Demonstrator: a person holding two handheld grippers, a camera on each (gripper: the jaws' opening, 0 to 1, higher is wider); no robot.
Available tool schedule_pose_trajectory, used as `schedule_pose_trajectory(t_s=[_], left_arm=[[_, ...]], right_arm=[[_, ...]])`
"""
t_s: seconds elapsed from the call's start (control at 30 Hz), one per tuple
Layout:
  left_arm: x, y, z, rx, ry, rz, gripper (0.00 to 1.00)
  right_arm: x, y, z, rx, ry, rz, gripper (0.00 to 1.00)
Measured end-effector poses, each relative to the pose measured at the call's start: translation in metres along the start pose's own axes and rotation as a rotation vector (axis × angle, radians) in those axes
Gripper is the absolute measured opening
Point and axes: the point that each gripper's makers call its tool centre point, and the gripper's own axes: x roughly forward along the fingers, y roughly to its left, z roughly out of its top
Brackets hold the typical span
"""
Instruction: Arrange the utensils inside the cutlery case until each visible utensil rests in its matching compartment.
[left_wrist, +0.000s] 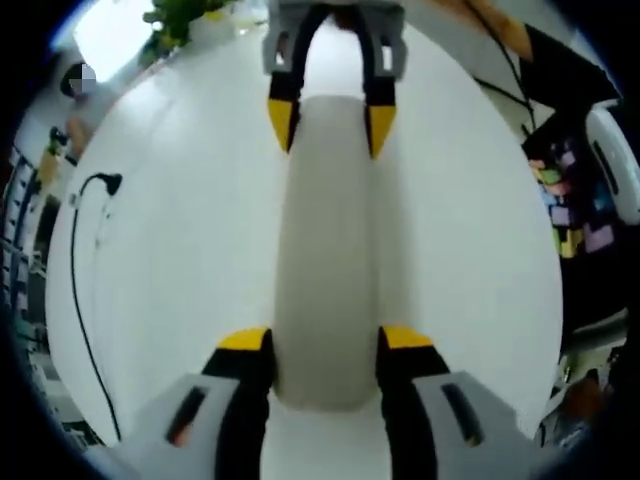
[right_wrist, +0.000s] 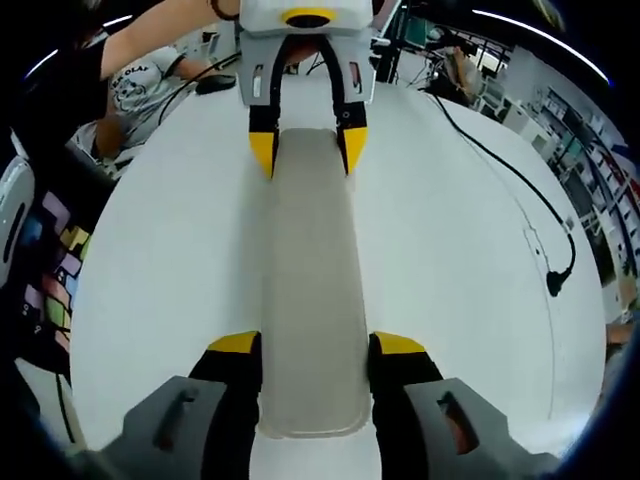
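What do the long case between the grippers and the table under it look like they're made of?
The cutlery case looks like matte, pale grey-beige plastic: smooth, with rounded corners and a soft sheen; it might be silicone. The table seems a smooth white laminate with faint glare.

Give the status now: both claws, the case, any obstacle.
Left claw and right claw each shut on opposite ends of closed cutlery case. Black cable lies aside on table.
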Motion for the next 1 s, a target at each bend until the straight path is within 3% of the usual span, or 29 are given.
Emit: schedule_pose_trajectory(t_s=[0.47, 0.7, 0.83, 1.0], left_arm=[[0.003, -0.002, -0.002, -0.03, 0.014, -0.026, 0.44], [0.003, -0.001, -0.003, -0.022, -0.012, -0.031, 0.45], [0.003, -0.002, -0.003, -0.018, -0.022, -0.031, 0.45], [0.003, -0.002, -0.003, -0.021, -0.026, -0.029, 0.45]], right_arm=[[0.006, -0.002, -0.001, 0.049, -0.023, 0.025, 0.46], [0.001, -0.004, -0.007, 0.115, -0.045, 0.022, 0.51], [-0.011, -0.001, -0.006, 0.132, -0.103, 0.002, 0.59], [-0.038, -0.01, 0.009, 0.168, -0.263, -0.106, 0.71]])
